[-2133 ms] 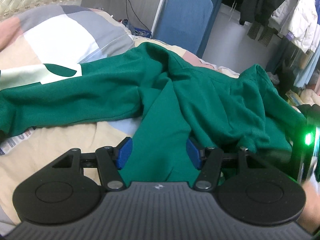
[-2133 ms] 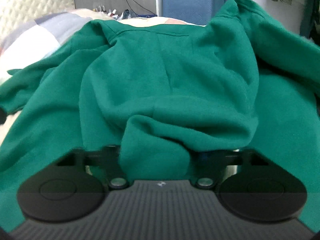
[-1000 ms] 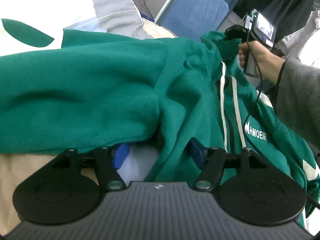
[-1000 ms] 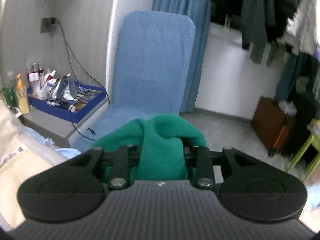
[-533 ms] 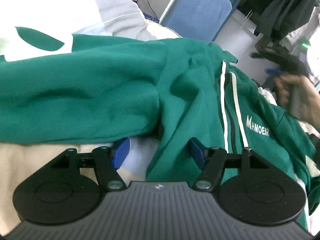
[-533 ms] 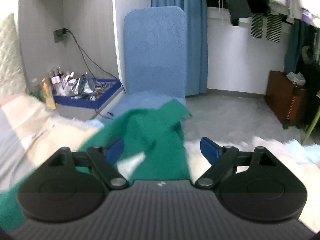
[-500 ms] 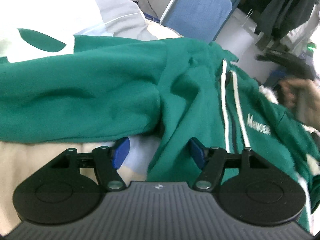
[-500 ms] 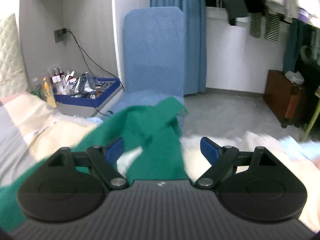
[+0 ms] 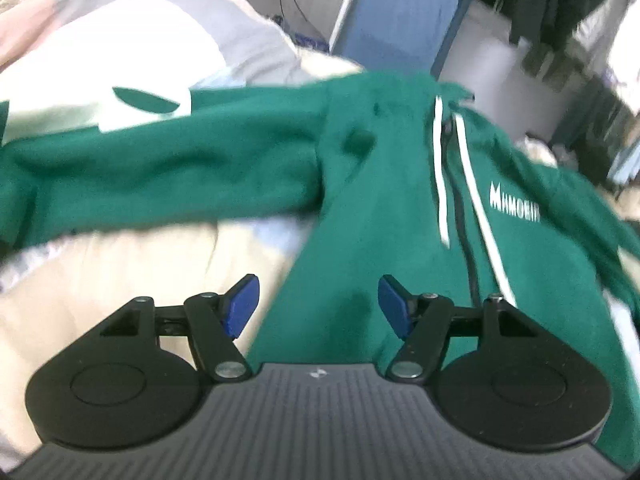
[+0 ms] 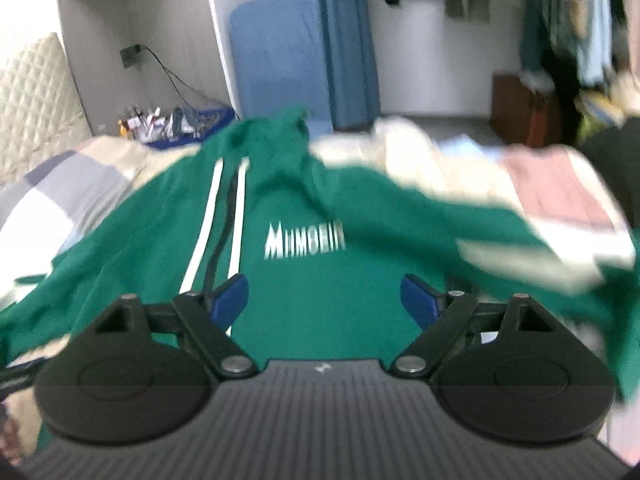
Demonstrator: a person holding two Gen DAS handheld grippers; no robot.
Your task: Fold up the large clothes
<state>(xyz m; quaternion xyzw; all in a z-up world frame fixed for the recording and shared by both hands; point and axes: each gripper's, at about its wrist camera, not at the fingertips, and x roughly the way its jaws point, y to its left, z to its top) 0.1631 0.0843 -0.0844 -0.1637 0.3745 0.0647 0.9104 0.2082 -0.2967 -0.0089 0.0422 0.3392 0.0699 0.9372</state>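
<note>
A green zip jacket (image 9: 380, 200) with white stripes and white lettering lies front up on the bed. One sleeve (image 9: 160, 176) stretches to the left. My left gripper (image 9: 317, 306) hovers open over the jacket's lower left edge, and its blue pads (image 9: 240, 304) touch no cloth. In the right wrist view the same jacket (image 10: 304, 288) lies below my right gripper (image 10: 324, 298), which is wide open and empty above the chest lettering. The other sleeve (image 10: 440, 216) runs off to the right. Both views are blurred by motion.
The jacket lies on a bed with a patchwork quilt (image 9: 140, 40) and a beige sheet (image 9: 120, 272). A blue padded board (image 10: 276, 52) leans on the far wall beside a blue tray of bottles (image 10: 176, 120). Clothes hang at the back right (image 9: 552, 8). A brown case (image 10: 520, 108) stands on the floor.
My right gripper let go of the jacket's collar end, opened wide and pulled back over the chest. My left gripper drew back and rose off the cloth. The person's hand has left the left view.
</note>
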